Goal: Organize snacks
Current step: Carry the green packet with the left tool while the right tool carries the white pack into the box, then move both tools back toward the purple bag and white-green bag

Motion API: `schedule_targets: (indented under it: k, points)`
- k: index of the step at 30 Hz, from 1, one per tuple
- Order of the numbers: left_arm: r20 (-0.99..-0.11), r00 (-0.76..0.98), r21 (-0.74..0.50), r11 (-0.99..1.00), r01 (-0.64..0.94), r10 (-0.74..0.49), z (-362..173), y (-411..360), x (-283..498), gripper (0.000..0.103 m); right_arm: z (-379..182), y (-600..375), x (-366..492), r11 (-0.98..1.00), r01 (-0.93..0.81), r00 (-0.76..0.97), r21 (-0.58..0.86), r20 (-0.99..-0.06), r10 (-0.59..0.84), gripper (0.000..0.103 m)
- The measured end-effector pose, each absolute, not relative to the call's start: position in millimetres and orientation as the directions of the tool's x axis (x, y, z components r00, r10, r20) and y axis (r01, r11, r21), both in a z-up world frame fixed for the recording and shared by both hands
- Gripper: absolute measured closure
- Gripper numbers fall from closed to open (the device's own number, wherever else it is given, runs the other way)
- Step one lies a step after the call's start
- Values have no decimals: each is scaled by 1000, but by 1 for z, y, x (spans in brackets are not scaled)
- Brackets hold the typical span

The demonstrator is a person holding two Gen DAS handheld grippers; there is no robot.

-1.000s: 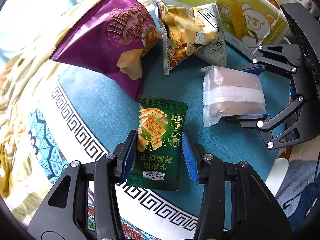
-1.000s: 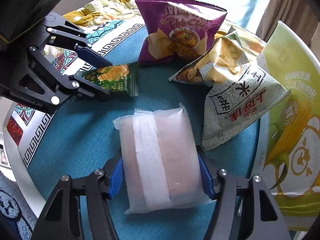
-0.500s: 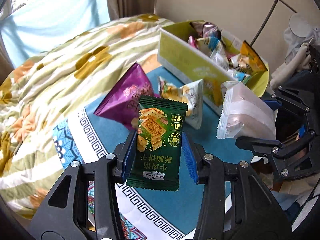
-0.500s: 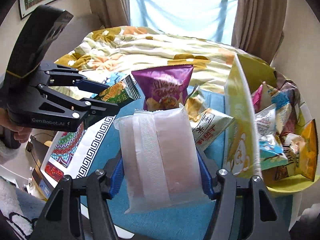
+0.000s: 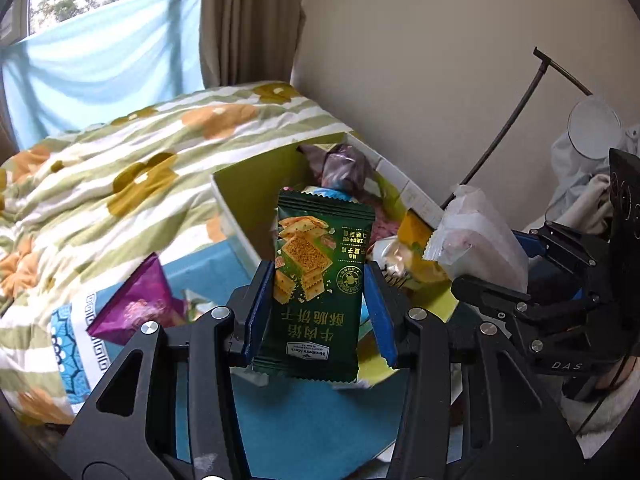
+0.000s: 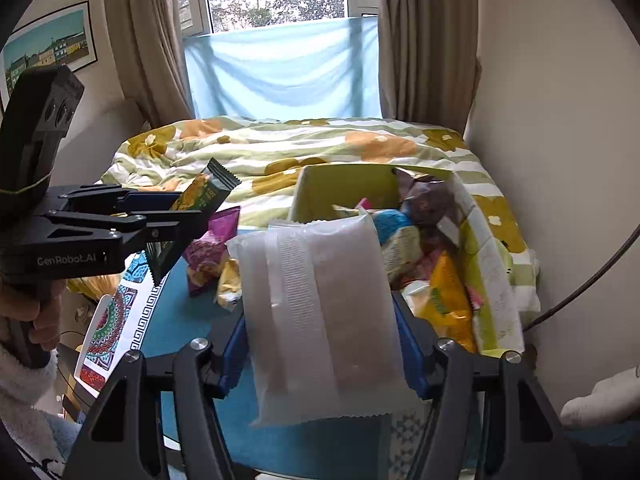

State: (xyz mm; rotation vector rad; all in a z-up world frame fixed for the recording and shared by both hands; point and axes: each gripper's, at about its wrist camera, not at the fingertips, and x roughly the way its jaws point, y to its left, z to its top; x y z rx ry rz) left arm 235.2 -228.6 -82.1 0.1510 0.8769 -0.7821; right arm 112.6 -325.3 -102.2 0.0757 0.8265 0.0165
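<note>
My left gripper [image 5: 320,312] is shut on a dark green cracker packet [image 5: 320,280] and holds it in the air in front of the yellow-green snack box [image 5: 240,216]. It also shows in the right wrist view [image 6: 176,216], at the left. My right gripper [image 6: 324,344] is shut on a frosted white packet [image 6: 320,320], held high beside the box [image 6: 344,184], which holds several snack packs. The white packet also shows in the left wrist view [image 5: 476,244].
A purple chip bag [image 6: 208,248] and a yellow-grey chip bag [image 6: 230,284] lie on the blue round table [image 6: 188,320]. A flowered quilt [image 6: 280,148] covers the bed behind. A wall stands right of the box.
Both grippers have risen from the table with their packets and now sit higher, tilted up toward the box. The chip bags have stayed on the table.
</note>
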Motion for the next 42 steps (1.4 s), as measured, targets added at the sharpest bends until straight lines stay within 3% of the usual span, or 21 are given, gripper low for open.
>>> schedule_targets:
  k: [8,10,12,13,29,39,40,41,42]
  points:
    - [-814,352,-218,804,553,-463,-128,-316,242,61,-99,-412,124,996,-11,691,90,-719,73,44]
    - [-833,361,-189,829,526,-419,-139,-327,240,55,-100,-428,130,994,-22,685,106,-723,92,44]
    - [-853,371,-155,856,493,-368,-146,-333,238,7,-102,-439,134,992,-37,677,121,-727,114,44]
    - [-849,384,-155,866,475,-363,-148,-330,236,1,-104,-444,137,991,-46,674,125,-728,124,44]
    - [-843,454,-201,951,235,-290,-137,-255,217,0,-125,-460,199,963,-159,631,217,-728,268,44]
    - [-852,456,-195,964,183,-258,-142,-245,223,0,-141,-457,221,947,-193,566,258,-758,322,41]
    - [-854,453,-192,965,181,-255,-144,-245,223,0,-139,-457,217,942,-201,581,270,-741,336,36]
    - [-856,451,-190,965,179,-252,-146,-245,223,0,-137,-458,212,938,-205,596,280,-725,346,20]
    - [-859,447,-189,966,178,-251,-148,-245,222,0,-137,-458,207,935,-209,603,286,-715,353,11]
